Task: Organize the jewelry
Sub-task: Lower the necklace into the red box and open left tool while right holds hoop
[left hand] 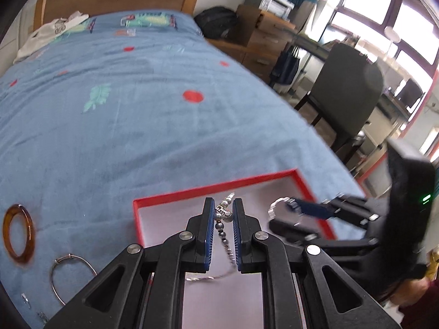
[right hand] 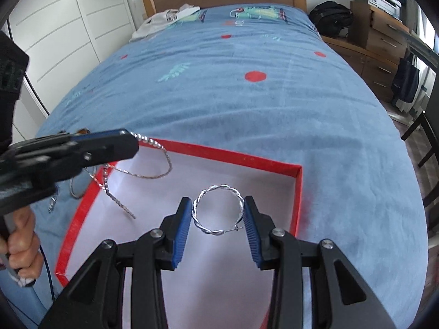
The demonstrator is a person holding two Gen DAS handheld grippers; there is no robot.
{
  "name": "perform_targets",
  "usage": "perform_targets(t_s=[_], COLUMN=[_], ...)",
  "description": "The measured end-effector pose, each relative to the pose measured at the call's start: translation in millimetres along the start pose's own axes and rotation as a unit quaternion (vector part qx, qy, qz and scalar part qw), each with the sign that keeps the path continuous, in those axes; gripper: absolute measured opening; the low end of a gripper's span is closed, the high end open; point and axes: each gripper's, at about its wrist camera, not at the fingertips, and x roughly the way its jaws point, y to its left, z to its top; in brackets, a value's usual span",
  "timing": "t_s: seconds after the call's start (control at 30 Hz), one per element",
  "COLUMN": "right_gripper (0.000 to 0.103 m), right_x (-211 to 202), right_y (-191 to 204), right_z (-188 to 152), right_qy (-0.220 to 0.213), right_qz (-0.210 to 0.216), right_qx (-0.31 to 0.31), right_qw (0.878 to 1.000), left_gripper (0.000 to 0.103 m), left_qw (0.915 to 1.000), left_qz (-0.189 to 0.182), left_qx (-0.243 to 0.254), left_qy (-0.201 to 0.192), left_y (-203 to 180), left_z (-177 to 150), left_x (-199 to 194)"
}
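one red tray [right hand: 297, 192], shallow, white floor, lying on a blue bedspread [right hand: 219, 96] near the foot of the bed; both tongs poised over it. left tongs [left hand: 222, 213]: closed tight on a beaded chain [left hand: 223, 229], pinched near its bead end, the rest hanging in a loose loop whose tail reaches down toward the white floor of the tray; whether the tail already touches the floor cannot be told. right tongs [right hand: 218, 213]: jaws partly closed, pads pressing both sides of a twisted silver hoop [right hand: 218, 209], held flat and clear above the tray's right half, its thin pin showing at the lower edge. items inside the tray, set down and released: none visible; the floor shows bare apart from the hanging chain. items outside the tray, on the bedspread to the left of it: one amber bangle [left hand: 18, 233]; one thin wire hoop [left hand: 72, 275], just beside the bangle; one or two small metal bits near the lower left edge, too small to name. a person's hand [right hand: 23, 246] grips the handle of the left tongs. progress, as judged: two pieces lifted and carried over the tray, neither let go, so the sorting looks early to midway. remaining, as judged: lower and release the chain and the twisted hoop, then fetch the bangle, the wire hoop and the small bits. caution: the chain may snag on the tray's rim or tangle as it drops.
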Motion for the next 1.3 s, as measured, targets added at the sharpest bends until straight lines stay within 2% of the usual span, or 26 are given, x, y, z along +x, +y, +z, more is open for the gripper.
perform_targets(t_s=[0.33,0.53,0.93,1.03,1.1,1.3], right_gripper=[0.037,0.037,0.037,0.037,0.037,0.038], right_x=[18,22,25,26,27,26], right_y=[0,3,2,4,7,9], right_z=[-1,0,-2,-3,-2,-1], right_qy=[0.043,0.058,0.063,0.067,0.069,0.07], right_qz=[-0.001,-0.003,-0.002,-0.008,-0.013,-0.016], right_qx=[-0.038,-0.059,-0.079,-0.092,-0.099,-0.102], right_qw=[0.998,0.997,0.995,0.993,0.993,0.992], left_gripper=[0.012,0.014,0.017,0.023,0.035,0.059], left_qw=[0.9969,0.9953,0.993,0.9927,0.9925,0.9922], left_qz=[0.024,0.022,-0.014,-0.016,-0.019,-0.036], left_qx=[0.033,0.049,0.044,0.05,0.058,0.067], left_qy=[0.068,0.081,0.109,0.109,0.106,0.099], left_y=[12,16,25,24,22,16], left_z=[-13,-11,3,3,2,-1], left_x=[32,33,40,39,37,28])
